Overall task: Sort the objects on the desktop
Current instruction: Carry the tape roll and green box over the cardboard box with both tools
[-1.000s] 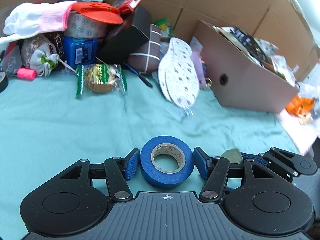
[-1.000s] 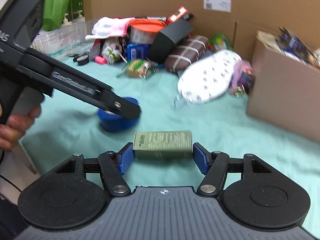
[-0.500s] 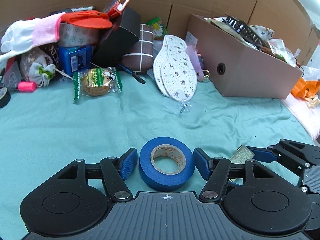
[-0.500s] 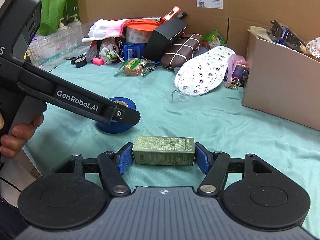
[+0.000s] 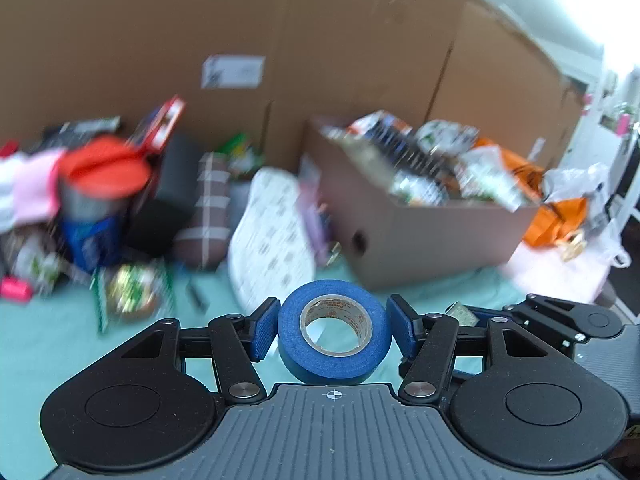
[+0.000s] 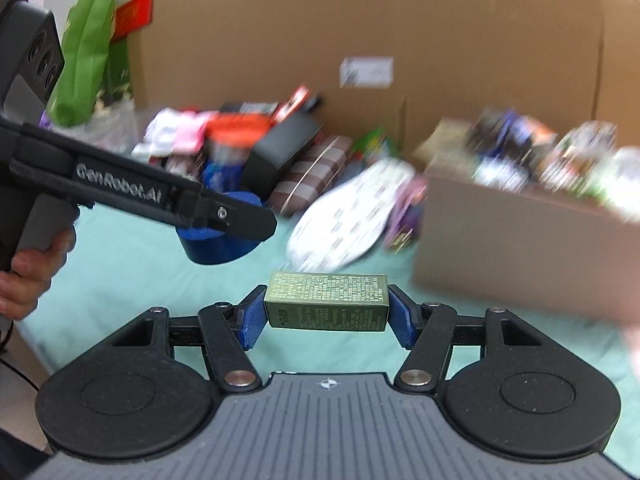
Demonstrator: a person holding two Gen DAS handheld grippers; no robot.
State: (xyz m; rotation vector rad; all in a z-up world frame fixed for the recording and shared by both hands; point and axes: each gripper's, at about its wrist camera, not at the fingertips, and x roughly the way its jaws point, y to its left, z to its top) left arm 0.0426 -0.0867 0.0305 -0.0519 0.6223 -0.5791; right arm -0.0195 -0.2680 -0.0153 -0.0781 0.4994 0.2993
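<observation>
A tall brown cardboard wall (image 5: 320, 60) backs the teal cloth-covered table (image 6: 132, 268), where an open brown cardboard box (image 5: 432, 236) brims with blurred clutter. The left gripper (image 5: 332, 330) clamps a blue roll of tape (image 5: 334, 348), lifted clear of the cloth. The right gripper (image 6: 327, 314) pinches a small olive-green rectangular carton (image 6: 327, 302) by its ends, above the cloth near the box.

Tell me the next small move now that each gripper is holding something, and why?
Probably carry both on toward the open cardboard box. The left gripper is shut on the blue tape roll, the right gripper on the green box, and both appear lifted off the teal cloth. The cardboard box already holds assorted items.
</observation>
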